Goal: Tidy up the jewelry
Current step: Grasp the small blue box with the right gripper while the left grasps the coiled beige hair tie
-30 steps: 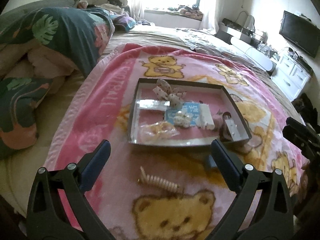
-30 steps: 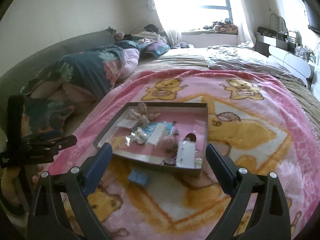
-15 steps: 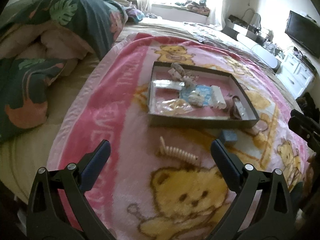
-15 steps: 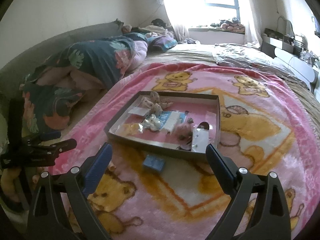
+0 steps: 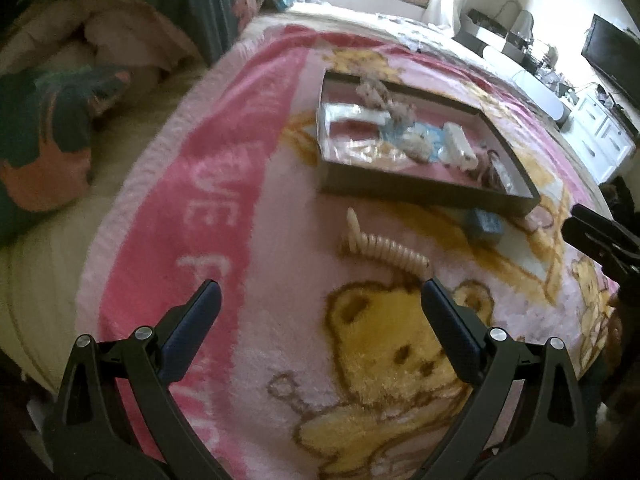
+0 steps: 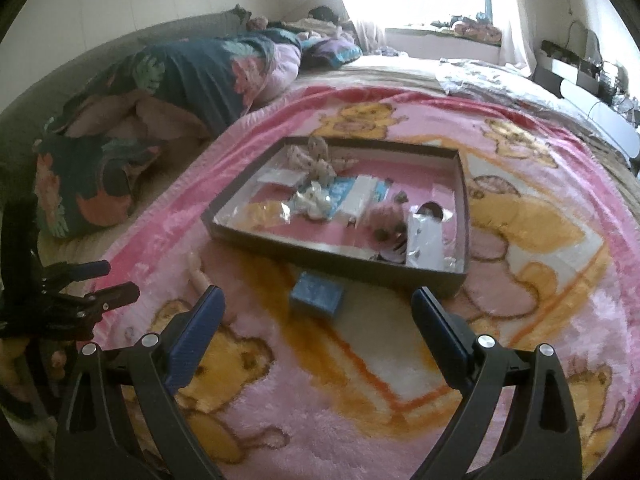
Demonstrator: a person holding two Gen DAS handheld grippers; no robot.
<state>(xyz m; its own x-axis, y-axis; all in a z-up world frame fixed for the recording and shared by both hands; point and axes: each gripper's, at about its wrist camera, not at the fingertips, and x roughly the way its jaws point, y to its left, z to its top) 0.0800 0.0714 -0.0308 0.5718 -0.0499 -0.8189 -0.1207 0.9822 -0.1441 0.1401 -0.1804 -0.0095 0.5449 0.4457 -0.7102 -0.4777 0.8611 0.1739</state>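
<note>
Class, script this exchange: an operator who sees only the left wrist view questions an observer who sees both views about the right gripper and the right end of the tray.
Operator: I only catch a dark tip of the right gripper at the edge of my view. Is it open?
Observer: Yes. Its jaws are spread wide and hold nothing, and the small blue box lies on the blanket ahead of them.
Operator: The right end of the tray is blurred for me. What lies there?
Observer: A clear packet lies in the near right corner, beside a pink fluffy piece.
</note>
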